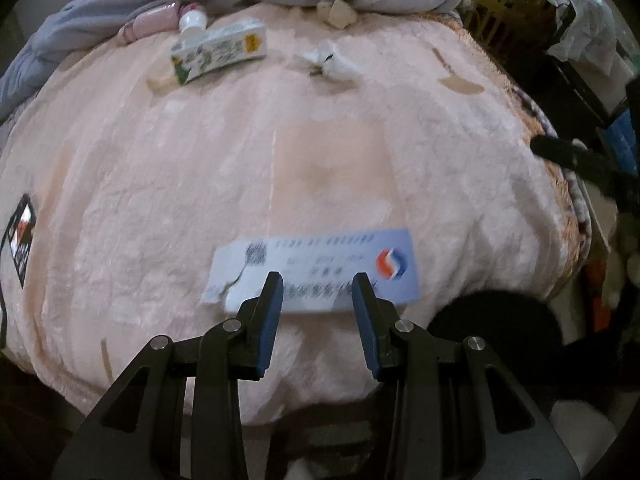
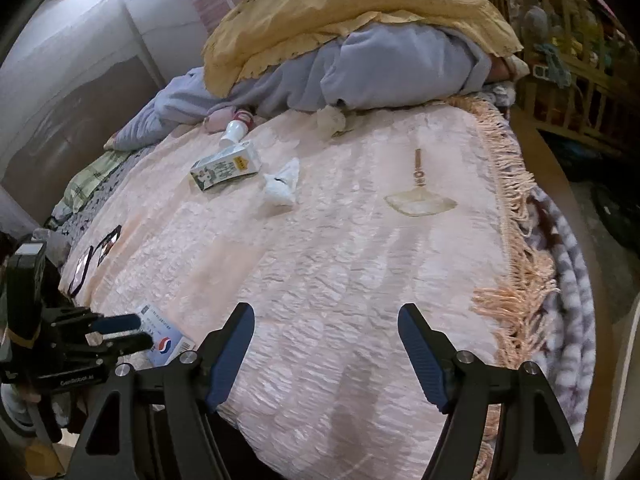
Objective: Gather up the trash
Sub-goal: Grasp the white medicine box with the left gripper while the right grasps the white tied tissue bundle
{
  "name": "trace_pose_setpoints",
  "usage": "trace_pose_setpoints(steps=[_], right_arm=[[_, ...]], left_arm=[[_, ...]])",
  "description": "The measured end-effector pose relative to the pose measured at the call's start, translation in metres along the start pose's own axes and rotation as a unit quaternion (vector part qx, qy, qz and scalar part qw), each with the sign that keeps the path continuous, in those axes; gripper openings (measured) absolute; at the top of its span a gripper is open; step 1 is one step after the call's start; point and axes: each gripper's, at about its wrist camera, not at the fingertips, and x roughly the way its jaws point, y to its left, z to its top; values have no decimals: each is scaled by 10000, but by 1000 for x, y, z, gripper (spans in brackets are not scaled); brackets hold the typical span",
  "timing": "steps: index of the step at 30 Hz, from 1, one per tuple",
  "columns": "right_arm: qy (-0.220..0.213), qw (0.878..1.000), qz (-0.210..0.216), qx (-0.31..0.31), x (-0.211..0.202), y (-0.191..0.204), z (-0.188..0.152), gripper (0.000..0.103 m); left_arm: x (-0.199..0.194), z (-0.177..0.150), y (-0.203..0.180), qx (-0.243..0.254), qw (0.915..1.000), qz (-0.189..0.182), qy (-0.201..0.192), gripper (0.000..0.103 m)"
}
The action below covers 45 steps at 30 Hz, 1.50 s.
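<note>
A flat white-and-blue box lies on the pink blanket near the bed's front edge. My left gripper is open, its fingertips right over the box's near edge; it also shows in the right wrist view by the box. Farther back lie a milk carton, a small white bottle, a crumpled tissue and a tissue wad. My right gripper is open and empty above the blanket.
A grey quilt and a yellow pillow are piled at the bed's far end. Two dark wrappers lie at the blanket's left edge. A wooden crib stands on the right. The fringed blanket edge runs along the right side.
</note>
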Motion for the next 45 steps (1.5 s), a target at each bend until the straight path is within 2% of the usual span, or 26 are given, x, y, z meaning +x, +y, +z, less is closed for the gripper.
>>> trace_pose_setpoints(steps=[3, 7, 11, 16, 20, 25, 31, 38, 41, 42, 43, 45], right_arm=[[36, 10000, 7, -38, 4, 3, 1, 72], [78, 10000, 19, 1, 11, 4, 2, 73], [136, 9999, 43, 5, 19, 6, 2, 73], [220, 9997, 23, -75, 27, 11, 5, 73], [272, 9996, -10, -70, 33, 9, 8, 73], [304, 9995, -60, -65, 43, 9, 17, 73], [229, 9995, 199, 103, 73, 17, 54, 74], [354, 9987, 366, -36, 143, 39, 114, 74], [445, 9982, 380, -118, 169, 46, 127, 73], [530, 9979, 344, -154, 181, 49, 130, 66], [636, 9973, 323, -193, 190, 51, 130, 47], [816, 9958, 316, -274, 199, 51, 124, 30]], left_arm=[[-2, -16, 10, 78, 9999, 67, 128, 34], [5, -33, 26, -51, 9992, 104, 380, 34], [13, -33, 40, -309, 9987, 85, 388, 34], [22, -7, 49, -521, 9986, -21, 124, 34], [39, 27, 63, -775, 9969, -131, -42, 34], [60, 68, 68, -787, 9964, -229, -211, 34], [75, 116, 72, -846, 9952, -342, -363, 34], [51, 114, 83, -1045, 9920, -594, -376, 34], [43, 105, 84, -1166, 9899, -743, -303, 43], [42, 102, 83, -1222, 9888, -807, -300, 46], [41, 100, 81, -1271, 9876, -865, -304, 46], [39, 97, 75, -1339, 9855, -998, -313, 47]])
